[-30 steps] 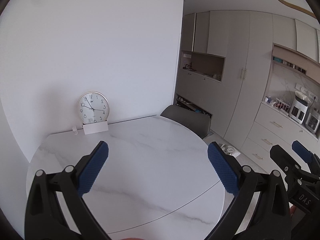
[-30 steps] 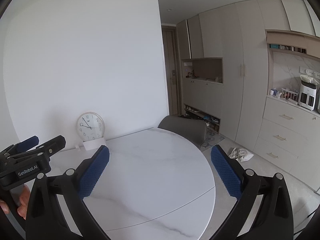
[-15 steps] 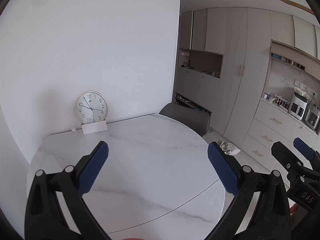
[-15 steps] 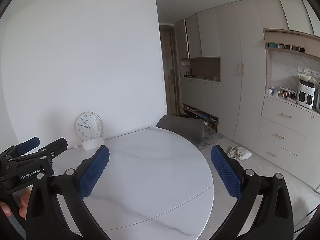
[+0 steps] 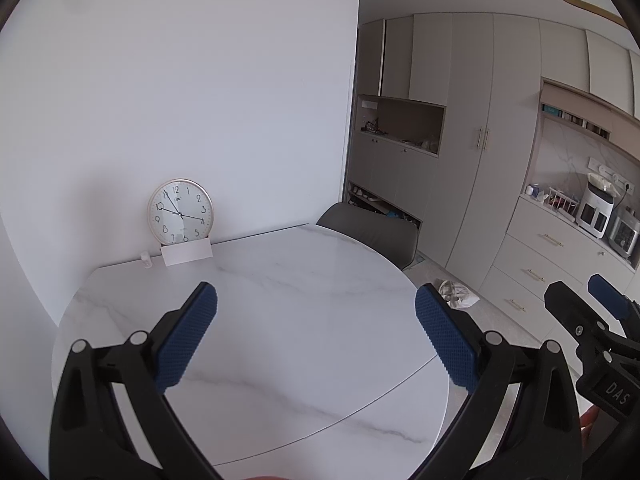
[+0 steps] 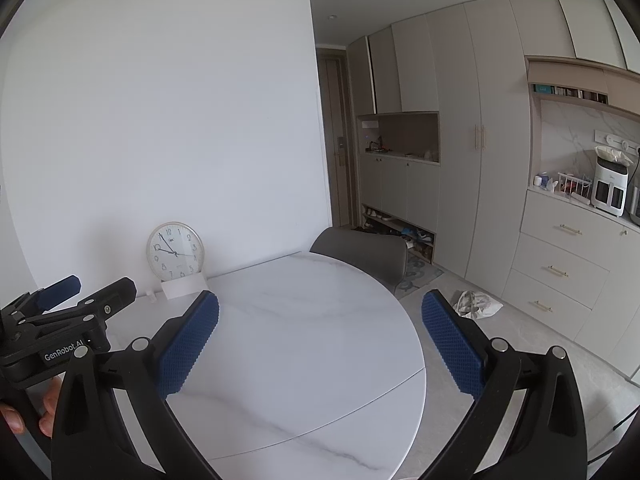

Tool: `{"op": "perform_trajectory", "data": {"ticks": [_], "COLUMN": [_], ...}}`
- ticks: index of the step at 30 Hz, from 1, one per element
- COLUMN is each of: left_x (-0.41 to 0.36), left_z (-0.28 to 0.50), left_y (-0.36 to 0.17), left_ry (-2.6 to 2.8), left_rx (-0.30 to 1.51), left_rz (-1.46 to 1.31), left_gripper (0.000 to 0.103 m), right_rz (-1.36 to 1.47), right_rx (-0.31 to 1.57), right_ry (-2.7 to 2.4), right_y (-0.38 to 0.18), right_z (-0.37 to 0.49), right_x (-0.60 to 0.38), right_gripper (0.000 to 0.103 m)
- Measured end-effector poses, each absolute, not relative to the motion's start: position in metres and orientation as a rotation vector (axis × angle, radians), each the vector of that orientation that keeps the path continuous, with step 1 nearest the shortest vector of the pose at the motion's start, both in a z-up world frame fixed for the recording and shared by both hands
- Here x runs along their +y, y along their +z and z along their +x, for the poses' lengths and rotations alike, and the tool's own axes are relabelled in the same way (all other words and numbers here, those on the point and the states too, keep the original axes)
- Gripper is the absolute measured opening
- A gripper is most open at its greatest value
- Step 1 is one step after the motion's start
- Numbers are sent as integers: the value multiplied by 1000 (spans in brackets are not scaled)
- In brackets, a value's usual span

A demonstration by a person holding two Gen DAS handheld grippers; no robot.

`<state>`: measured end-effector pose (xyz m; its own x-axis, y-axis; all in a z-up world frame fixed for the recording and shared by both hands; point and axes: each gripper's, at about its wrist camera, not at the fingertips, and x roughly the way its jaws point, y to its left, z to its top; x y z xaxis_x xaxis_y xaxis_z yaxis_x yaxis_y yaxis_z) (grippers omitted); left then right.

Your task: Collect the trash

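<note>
White marble fills most of what I see: the round table [image 5: 280, 300] lies below both my claws, with only a wall clock [image 5: 180, 212] propped at its far edge against the wall. My left gripper [image 5: 316, 320] is spread wide with nothing between its blue pads, and my right gripper [image 6: 320, 324] is just as wide and just as bare. The one piece of trash I can make out is a crumpled white bag [image 6: 476, 305] on the floor tiles, beyond the table's right edge and near the drawer cabinets [image 6: 560, 268]. I judge I am at the searching and approaching step; next I need to go round the table, drop low and bring one claw over that bag.
</note>
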<state>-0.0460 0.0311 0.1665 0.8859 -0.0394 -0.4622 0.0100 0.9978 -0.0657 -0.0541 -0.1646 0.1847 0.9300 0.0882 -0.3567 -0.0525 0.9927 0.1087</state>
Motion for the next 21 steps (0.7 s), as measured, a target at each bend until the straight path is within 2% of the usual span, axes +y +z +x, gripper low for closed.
{"op": "perform_trajectory", "data": {"ticks": [21], "left_x": [28], "left_z": [-44], "left_y": [165], "left_ry": [-30], "left_rx": [490], "left_rz": [-53], "left_gripper": [95], "right_rz": [95], "right_rx": [378], "right_ry": [67], "right_y": [182], "right_z": [-51], "right_x": [-161], "right_gripper": [101]}}
